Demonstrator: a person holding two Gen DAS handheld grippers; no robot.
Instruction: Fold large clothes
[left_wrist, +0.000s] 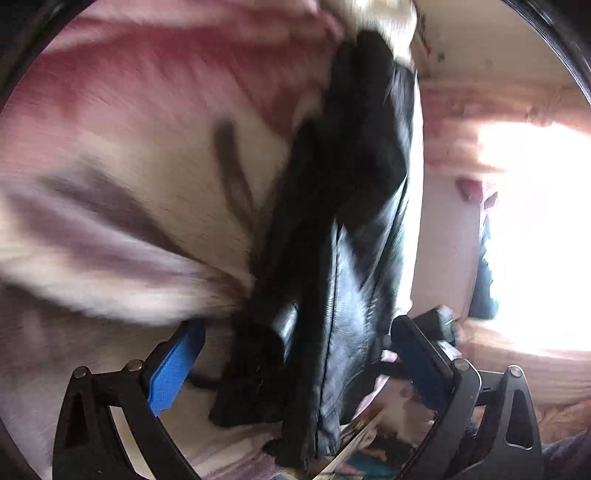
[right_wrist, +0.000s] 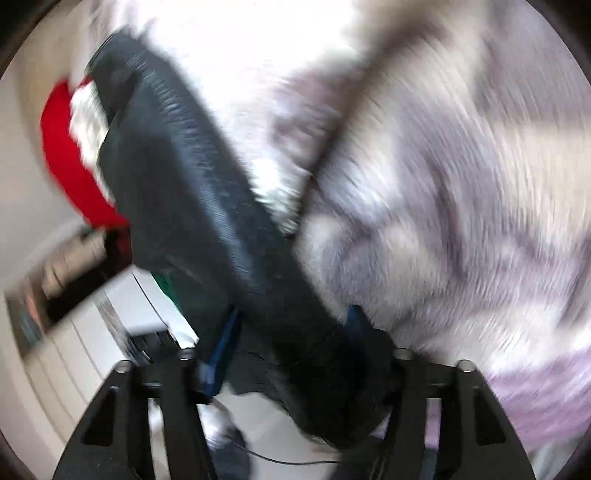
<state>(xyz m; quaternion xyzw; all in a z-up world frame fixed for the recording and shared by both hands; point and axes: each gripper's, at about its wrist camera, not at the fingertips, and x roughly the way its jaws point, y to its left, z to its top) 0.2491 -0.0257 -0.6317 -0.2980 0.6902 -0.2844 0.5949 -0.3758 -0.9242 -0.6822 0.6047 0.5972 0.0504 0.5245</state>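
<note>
Both pictures are very blurry, so small things are hard to tell.

Nearest in the left wrist view, the left gripper (left_wrist: 291, 363) is pointing forward and down. Its two blue pads (left_wrist: 173, 365) are standing wide apart. One dark garment (left_wrist: 354, 206) is hanging down between them. The left pad is not touching the cloth. The right pad is sitting just beside the cloth, and I cannot tell if it is touching. Nothing looks pinched there.

Nearest in the right wrist view, the right gripper (right_wrist: 291, 343) is also pointing forward and down. Its two blue pads (right_wrist: 221, 347) are standing fairly wide apart, and the same dark garment (right_wrist: 207, 206) is running between them like a thick band, from near right up to far left. The cloth is filling the gap, but the blur is hiding whether the pads are pressing on it.

So there is one dark garment and two grippers, each with two pads.

Behind the garment, one big pale, pinkish-lilac bed cover (left_wrist: 122, 192) is spreading out, left of the garment in the left view and to the right (right_wrist: 461, 206) in the right view.

Farther off in the right view, one red thing (right_wrist: 70, 162) is showing at the far left. Farther off in the left view, one very bright window (left_wrist: 535, 229) is glowing at the right.
</note>
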